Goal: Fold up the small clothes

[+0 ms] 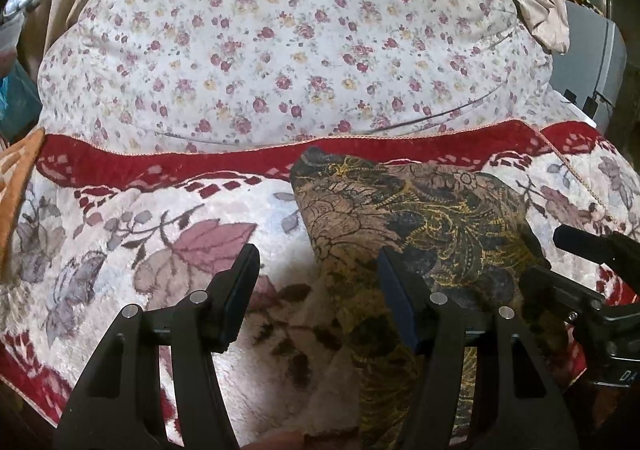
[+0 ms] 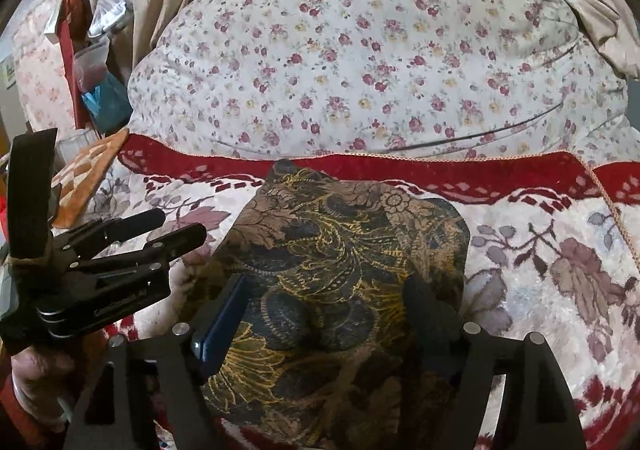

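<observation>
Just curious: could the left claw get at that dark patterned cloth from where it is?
Probably yes. The left claw stands open right at the brown-and-gold patterned cloth, whose near edge lies between its fingers, with nothing in between.

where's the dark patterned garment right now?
The dark patterned garment lies on the floral blanket, centre of the right wrist view under the open right gripper, just short of the blanket's red border; in the left wrist view it's right of centre.

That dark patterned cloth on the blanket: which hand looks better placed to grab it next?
Probably the right. The right gripper hangs open directly over the dark patterned cloth, while the left gripper is open mostly over the blanket, at the cloth's edge.
</observation>
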Action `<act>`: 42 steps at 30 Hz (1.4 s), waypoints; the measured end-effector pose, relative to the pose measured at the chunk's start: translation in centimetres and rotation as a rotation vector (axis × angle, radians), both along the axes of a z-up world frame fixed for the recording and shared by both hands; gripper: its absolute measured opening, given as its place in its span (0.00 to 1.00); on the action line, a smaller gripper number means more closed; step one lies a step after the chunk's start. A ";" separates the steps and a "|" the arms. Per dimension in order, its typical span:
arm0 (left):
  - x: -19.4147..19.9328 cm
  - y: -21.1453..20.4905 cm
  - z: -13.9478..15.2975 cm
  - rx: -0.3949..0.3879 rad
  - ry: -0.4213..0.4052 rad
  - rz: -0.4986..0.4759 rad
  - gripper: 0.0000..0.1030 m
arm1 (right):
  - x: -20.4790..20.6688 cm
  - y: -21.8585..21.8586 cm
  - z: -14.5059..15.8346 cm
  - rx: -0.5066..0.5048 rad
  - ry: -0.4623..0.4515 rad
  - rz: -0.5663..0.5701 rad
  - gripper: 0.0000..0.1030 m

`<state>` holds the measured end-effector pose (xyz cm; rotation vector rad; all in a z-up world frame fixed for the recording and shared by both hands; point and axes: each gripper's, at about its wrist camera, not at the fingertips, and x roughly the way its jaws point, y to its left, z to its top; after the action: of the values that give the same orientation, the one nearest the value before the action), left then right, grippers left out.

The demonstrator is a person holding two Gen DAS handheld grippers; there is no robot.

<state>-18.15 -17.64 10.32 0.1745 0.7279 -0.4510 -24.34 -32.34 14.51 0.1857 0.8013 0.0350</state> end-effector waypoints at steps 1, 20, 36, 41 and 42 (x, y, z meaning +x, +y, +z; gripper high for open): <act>0.1 0.0 0.0 0.000 0.000 0.003 0.59 | 0.0 0.0 0.0 0.008 -0.001 0.000 0.75; 0.3 -0.3 -0.6 0.015 0.009 0.016 0.59 | 0.7 0.8 -1.2 0.036 0.028 0.018 0.75; 0.3 -0.5 -0.7 0.020 0.005 0.013 0.59 | 1.3 0.3 -1.8 0.051 0.046 0.006 0.76; 0.3 -0.5 -0.7 0.015 -0.003 0.006 0.59 | 1.3 0.5 -2.1 0.052 0.052 0.013 0.78; 0.2 -0.4 -0.6 -0.001 -0.008 -0.002 0.59 | 1.4 0.5 -2.2 0.052 0.052 0.015 0.78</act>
<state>-17.93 -18.00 9.68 0.1763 0.7200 -0.4521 -22.95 -31.84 12.36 0.2309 0.8543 0.0656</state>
